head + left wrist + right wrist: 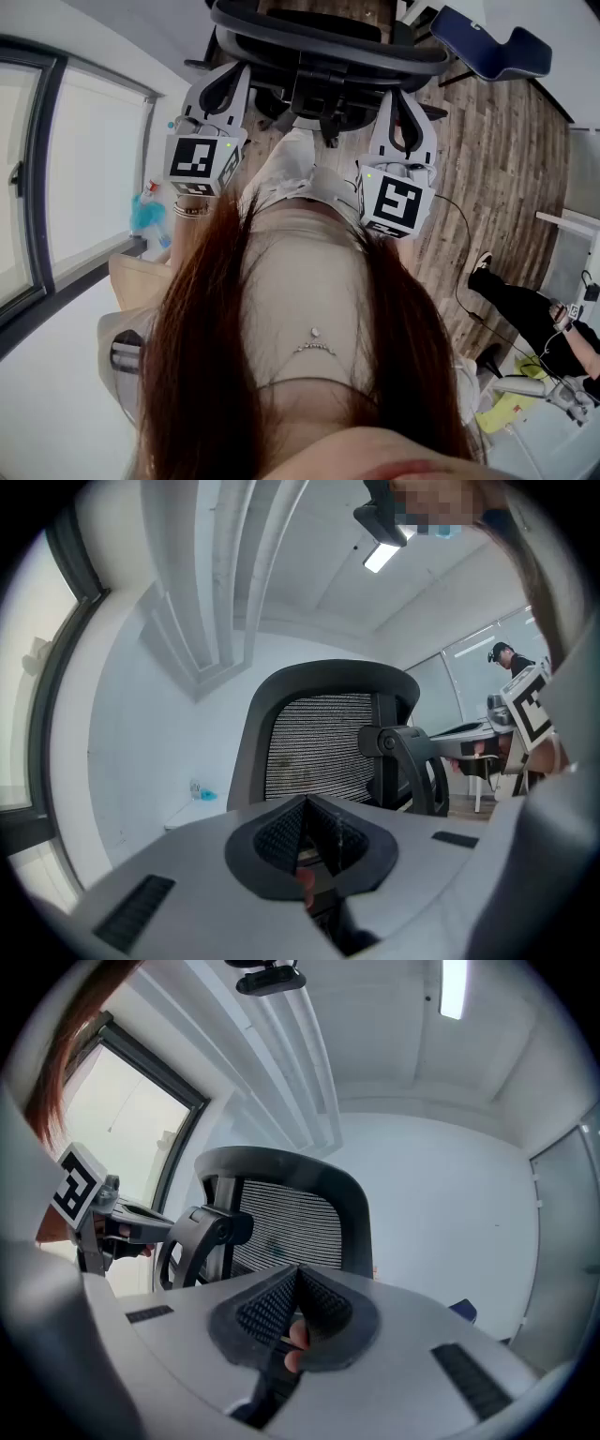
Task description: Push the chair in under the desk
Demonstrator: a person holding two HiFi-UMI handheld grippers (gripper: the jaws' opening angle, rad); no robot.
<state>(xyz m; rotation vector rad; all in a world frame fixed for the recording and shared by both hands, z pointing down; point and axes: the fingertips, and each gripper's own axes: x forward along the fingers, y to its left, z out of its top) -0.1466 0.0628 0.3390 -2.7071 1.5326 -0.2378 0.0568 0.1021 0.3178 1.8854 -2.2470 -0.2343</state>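
The wooden floor [506, 159] spreads under and to the right of the chair [328, 56], which stands straight ahead of the person, its black frame and dark seat at the top of the head view. Its curved back with grey mesh panel [319, 747] faces both tongs, and a black arm bracket juts from its side [211, 1227]. Right of the chair lies a blue padded seat [492, 47]. Farther right of the chair, another person in black trousers [525, 309] sits. The left tongs [228, 94] reach toward the chair's left side, their jaws pressed together on nothing [305, 803]. The right tongs [403, 117] reach toward its right side, likewise closed and empty [298, 1274]. Whether either tip touches the chair cannot be told.
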